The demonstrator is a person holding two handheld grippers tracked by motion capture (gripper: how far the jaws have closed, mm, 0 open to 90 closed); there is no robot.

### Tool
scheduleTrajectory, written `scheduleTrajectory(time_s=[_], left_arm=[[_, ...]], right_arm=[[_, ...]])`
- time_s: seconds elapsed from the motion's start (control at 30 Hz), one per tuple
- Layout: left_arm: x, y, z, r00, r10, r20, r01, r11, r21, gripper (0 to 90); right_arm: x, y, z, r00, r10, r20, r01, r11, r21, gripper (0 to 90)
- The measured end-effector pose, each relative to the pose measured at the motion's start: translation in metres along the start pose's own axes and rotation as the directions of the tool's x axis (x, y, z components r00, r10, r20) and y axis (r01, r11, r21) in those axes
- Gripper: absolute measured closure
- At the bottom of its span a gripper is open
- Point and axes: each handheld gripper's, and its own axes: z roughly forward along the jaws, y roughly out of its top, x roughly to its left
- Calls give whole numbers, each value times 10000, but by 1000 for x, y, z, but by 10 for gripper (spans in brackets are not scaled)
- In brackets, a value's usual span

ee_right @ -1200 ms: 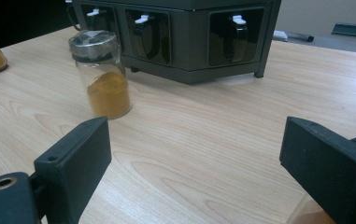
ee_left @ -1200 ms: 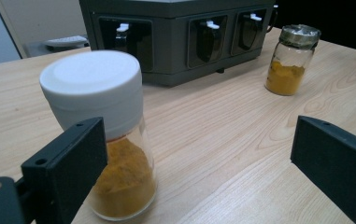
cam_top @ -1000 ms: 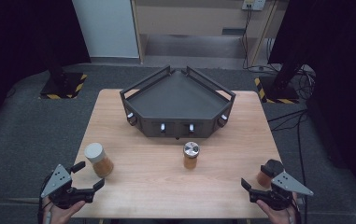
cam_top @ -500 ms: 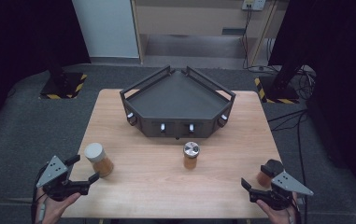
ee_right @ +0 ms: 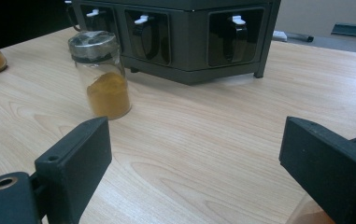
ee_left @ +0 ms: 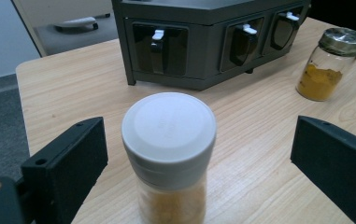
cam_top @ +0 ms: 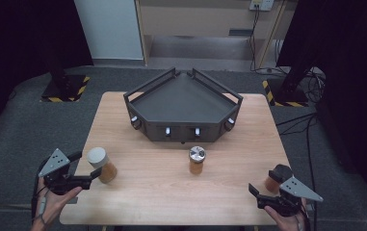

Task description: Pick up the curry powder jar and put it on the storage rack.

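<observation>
- The left gripper (cam_top: 87,169) sits at the near left corner of the table (cam_top: 147,192), its jaws spread wide with the white-lidded jar (cam_top: 101,164) standing upright between them; neither jaw touches the glass.
- From the left gripper view that jar (ee_left: 168,154) is centred in the gap, which looks to me like a line-up for a squeeze around its body, just below the lid.
- The right gripper (cam_top: 263,197) rests low at the near right corner, jaws also spread and nothing between them. It seems simply parked out of the way.
- A second jar with a metal lid (cam_top: 196,160) stands alone near the middle of the table, just in front of the dark rack (cam_top: 183,108), well apart from both grippers. It is partly full of yellow powder (ee_right: 108,95).
- The rack sits at the far side with its small front compartments facing the person, probably so that jars can be slid into them; each compartment has a white clip (ee_left: 158,35).
- Something orange-brown (cam_top: 271,183) lies right beside the right gripper, mostly covered by it; I cannot tell what it is.
- The bottom of the white-lidded jar is cut off in the left gripper view, and its contents blur into a pale orange.
- What lies inside the rack compartments is too dark to make out.
</observation>
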Motion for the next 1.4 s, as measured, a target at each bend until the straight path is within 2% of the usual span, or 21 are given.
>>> scheduleTrajectory(time_s=[0.17,0.53,0.63,0.7,0.87,1.13,1.4], left_arm=[[6,4,10,10000,8,-80,-6,9996,288,30],[13,3,24,9999,-115,7,115,9993,355,51],[16,3,27,9999,-138,95,134,9992,367,87],[16,3,31,10000,-3,79,-1,9989,466,98],[18,0,36,9999,-143,96,139,9989,438,121],[19,-3,39,9998,-94,181,87,9992,402,158],[18,-7,42,9997,34,227,-41,9994,337,265]], right_arm=[[0,0,0,10000,-15,10,15,10000,-5,91],[0,0,0,10000,-24,6,24,10000,-13,92],[0,0,0,10000,-18,8,18,10000,-9,92],[0,0,0,10000,-20,7,20,10000,-12,92],[0,0,0,10000,-19,10,19,10000,-14,92],[0,0,0,10000,-31,23,31,10000,-10,92],[0,0,0,10000,-33,19,33,10000,-15,93]])
